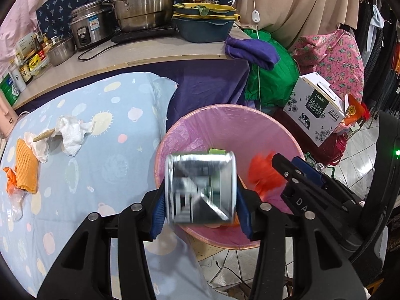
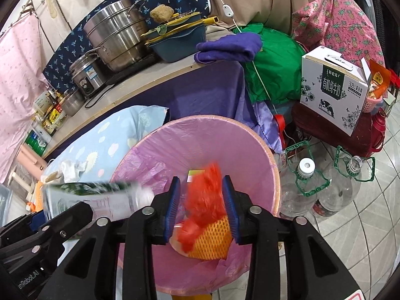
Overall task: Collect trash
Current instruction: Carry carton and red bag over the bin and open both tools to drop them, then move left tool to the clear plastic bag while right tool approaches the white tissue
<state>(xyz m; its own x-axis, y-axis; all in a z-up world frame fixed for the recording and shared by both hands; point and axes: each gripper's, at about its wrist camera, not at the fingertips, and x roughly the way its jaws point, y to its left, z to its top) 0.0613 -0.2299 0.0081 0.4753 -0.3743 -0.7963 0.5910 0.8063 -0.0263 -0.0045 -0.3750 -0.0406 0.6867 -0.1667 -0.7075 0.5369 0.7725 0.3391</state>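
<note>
**Listener:** What are your tongs doing?

**Me:** My left gripper has a silvery carton lying sideways between its blue pads. The carton is smeared with blur, so I cannot tell whether the pads are pressing on it. My right gripper stands part open. A blurred red plastic bag is in the gap, with space showing beside each pad.

**Listener:** Where is the trash?

**Me:** Both pieces are above the mouth of a round bin lined with a pink bag. An orange foam net already lies at its bottom, with a bit of green and yellow packaging farther back. My two grippers are side by side over the bin.

**Listener:** And around it?

**Me:** To the left is a table under a pale blue patterned cloth. More trash lies there, well away from the bin: crumpled white tissue, a second foam net and a scrap of clear plastic. On the floor to the right stand two big clear water bottles, with a white milk box behind them.
</note>
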